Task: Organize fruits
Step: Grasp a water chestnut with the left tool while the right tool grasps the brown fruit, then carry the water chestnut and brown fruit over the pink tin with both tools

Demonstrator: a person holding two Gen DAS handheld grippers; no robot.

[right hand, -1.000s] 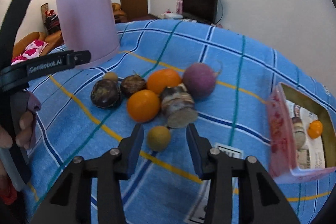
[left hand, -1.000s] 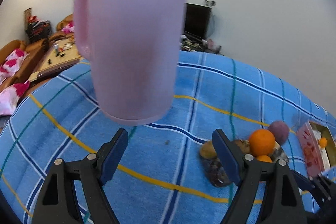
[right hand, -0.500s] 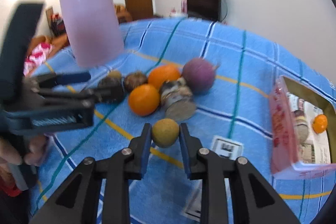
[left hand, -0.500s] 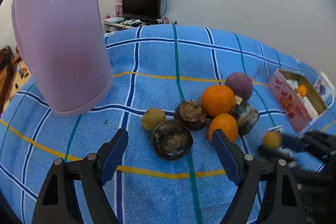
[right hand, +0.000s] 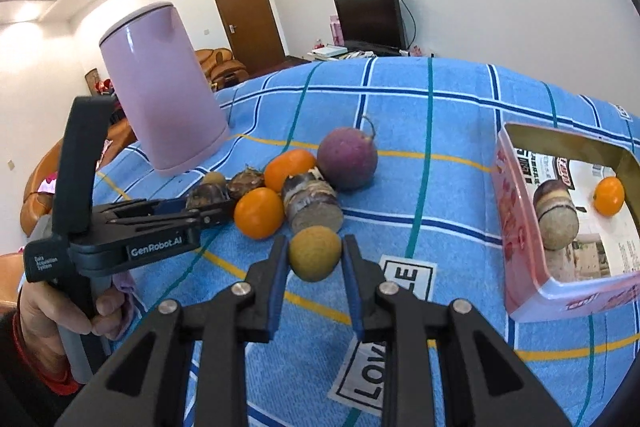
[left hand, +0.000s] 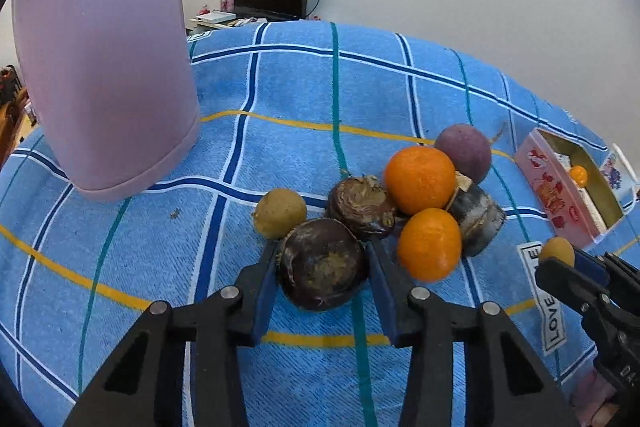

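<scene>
Two views. Left wrist: left gripper (left hand: 323, 263) closing around dark brown round fruit (left hand: 322, 264) on blue checked cloth (left hand: 280, 95), pads at its sides; risk of nudging neighbouring orange (left hand: 430, 244). Right wrist: right gripper (right hand: 315, 259) clamped on small tan round fruit (right hand: 315, 253), near pink open box (right hand: 516, 227); smooth skin could slip free

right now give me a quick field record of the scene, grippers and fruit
left gripper: closing around dark brown round fruit
right gripper: shut on small tan round fruit
pile on blue checked cloth: two oranges, purple round fruit, others
pink tin box: holds small orange fruit
pink kettle: upright, behind pile
</scene>
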